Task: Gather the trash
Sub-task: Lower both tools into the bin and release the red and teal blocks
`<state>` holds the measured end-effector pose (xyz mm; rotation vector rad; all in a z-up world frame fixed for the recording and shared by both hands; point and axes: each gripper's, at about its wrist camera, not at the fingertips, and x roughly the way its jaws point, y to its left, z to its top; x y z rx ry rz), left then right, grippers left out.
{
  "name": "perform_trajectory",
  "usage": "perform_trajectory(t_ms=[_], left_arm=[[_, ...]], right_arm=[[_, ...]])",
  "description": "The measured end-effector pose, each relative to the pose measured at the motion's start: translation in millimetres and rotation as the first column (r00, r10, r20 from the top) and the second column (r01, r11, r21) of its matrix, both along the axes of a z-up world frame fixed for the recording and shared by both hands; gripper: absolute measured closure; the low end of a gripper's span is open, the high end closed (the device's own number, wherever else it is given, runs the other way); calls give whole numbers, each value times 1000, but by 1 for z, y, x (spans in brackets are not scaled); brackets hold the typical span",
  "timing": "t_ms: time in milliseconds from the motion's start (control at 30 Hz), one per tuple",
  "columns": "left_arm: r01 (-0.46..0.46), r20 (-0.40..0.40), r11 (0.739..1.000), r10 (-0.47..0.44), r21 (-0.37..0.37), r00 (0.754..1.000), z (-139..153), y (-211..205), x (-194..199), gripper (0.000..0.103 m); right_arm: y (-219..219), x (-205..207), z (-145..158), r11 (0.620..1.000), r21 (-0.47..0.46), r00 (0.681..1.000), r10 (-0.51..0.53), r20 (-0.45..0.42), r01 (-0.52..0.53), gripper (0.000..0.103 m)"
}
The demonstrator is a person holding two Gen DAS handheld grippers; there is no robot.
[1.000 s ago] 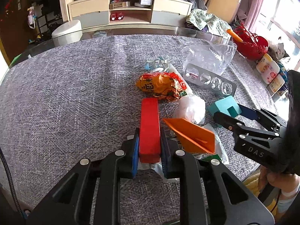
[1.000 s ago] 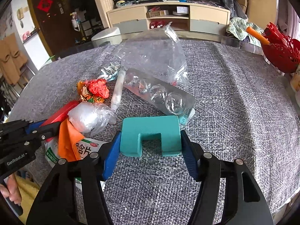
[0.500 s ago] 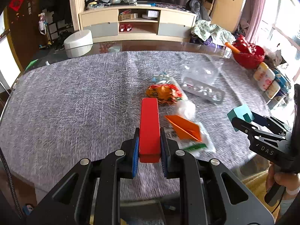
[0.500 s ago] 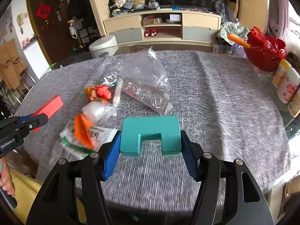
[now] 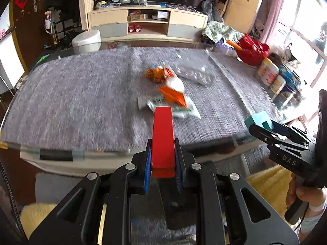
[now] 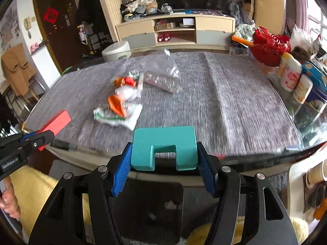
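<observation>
The table [image 5: 67,102] now lies farther away than a second ago: both grippers have pulled back past its near edge, over the floor. The trash pile [image 5: 170,94] stays on the cloth at 12 o'clock, untouched. The left gripper [image 5: 162,167] still clamps the red block [image 5: 162,134], the right gripper [image 6: 164,163] the teal block [image 6: 164,143]. I judge that collecting has not begun.

Cloth [image 5: 71,94] left bare; trash pile [image 5: 169,94] mid-table.
</observation>
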<state>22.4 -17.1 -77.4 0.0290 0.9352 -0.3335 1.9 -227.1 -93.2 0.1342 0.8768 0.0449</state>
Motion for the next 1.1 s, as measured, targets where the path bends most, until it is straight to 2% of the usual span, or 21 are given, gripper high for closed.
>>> perform_trajectory(t_ms=[167, 367, 433, 600, 767, 1100], left_arm=[[33, -49, 999, -33, -2, 998, -22, -6, -30, 85], [61, -104, 998, -59, 16, 993, -60, -16, -54, 85], [78, -144, 997, -74, 19, 987, -78, -21, -60, 85], [103, -238, 995, -103, -13, 966, -112, -27, -61, 85], [121, -303, 992, -125, -32, 945, -139, -32, -57, 85], [121, -349, 992, -126, -36, 929, -158, -36, -48, 85]], right_arm=[[3, -24, -18, 1000, 5, 999, -1, -40, 1, 41], [10, -40, -48, 1000, -13, 996, -2, -87, 1, 41], [12, -43, -62, 1000, -8, 993, 1, -118, -2, 41], [15, -43, -95, 1000, 29, 980, 5, -199, 1, 41], [16, -37, -112, 999, 46, 969, 4, -246, 7, 41], [25, -26, -129, 998, 56, 953, 27, -302, -11, 41]])
